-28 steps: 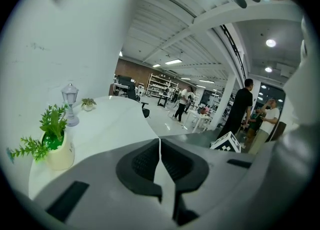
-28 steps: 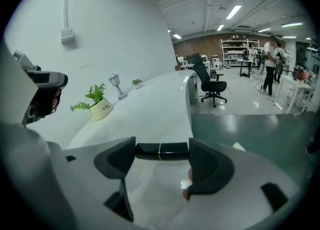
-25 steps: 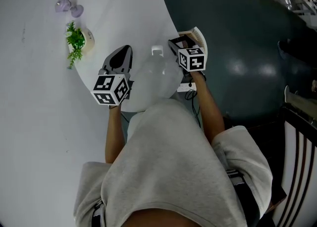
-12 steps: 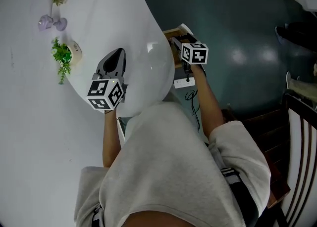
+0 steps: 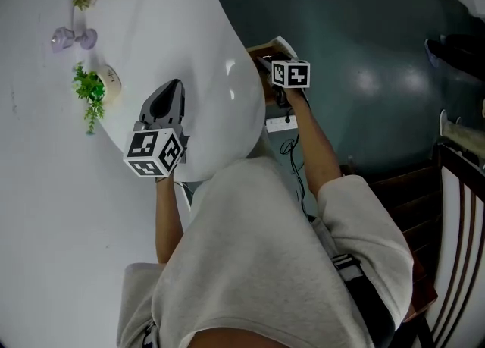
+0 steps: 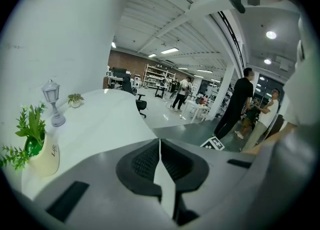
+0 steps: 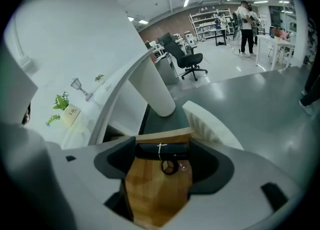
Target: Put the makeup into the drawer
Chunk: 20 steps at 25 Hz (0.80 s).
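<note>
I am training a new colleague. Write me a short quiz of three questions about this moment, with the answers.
1. True or false: the left gripper has its jaws together, with nothing between them.
2. What sits between the jaws of the right gripper? A) a black makeup tube B) a green plant C) a small lamp
3. Fill in: directly under the right gripper is the open wooden ____.
Key: 1 true; 2 A; 3 drawer.

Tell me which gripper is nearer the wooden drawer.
Right. The right gripper hangs directly over the open drawer, holding a black tube. The left gripper, jaws shut, is over the white table, off to the drawer's left.
</note>
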Available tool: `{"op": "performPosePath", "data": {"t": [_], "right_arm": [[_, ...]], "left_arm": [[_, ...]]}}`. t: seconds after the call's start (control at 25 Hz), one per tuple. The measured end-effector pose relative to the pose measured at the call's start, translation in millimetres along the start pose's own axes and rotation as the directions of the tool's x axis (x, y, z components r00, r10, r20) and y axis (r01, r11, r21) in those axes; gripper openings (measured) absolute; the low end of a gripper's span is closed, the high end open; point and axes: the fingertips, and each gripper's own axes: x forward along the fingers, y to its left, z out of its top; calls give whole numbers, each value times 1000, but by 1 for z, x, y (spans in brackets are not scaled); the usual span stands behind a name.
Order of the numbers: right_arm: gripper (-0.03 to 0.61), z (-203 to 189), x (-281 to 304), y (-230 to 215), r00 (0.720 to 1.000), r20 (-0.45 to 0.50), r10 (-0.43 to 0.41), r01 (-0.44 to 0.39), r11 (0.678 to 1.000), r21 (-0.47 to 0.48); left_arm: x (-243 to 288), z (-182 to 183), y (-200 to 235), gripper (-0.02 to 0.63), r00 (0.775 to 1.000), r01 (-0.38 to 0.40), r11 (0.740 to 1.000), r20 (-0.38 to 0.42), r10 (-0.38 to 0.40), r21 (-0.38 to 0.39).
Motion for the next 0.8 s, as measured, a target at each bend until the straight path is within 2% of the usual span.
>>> {"op": "performPosePath", "data": {"t": [0.28, 0.8], "right_arm": [[327, -20, 38, -3, 993, -115, 31, -31, 1000, 3], [327, -50, 94, -13, 968, -250, 35, -31, 999, 21]], "left_arm": [[0, -4, 5, 17, 999, -26, 1000, -28, 26, -5], [6, -12, 11, 17, 995, -51, 999, -90, 50, 0]]}}
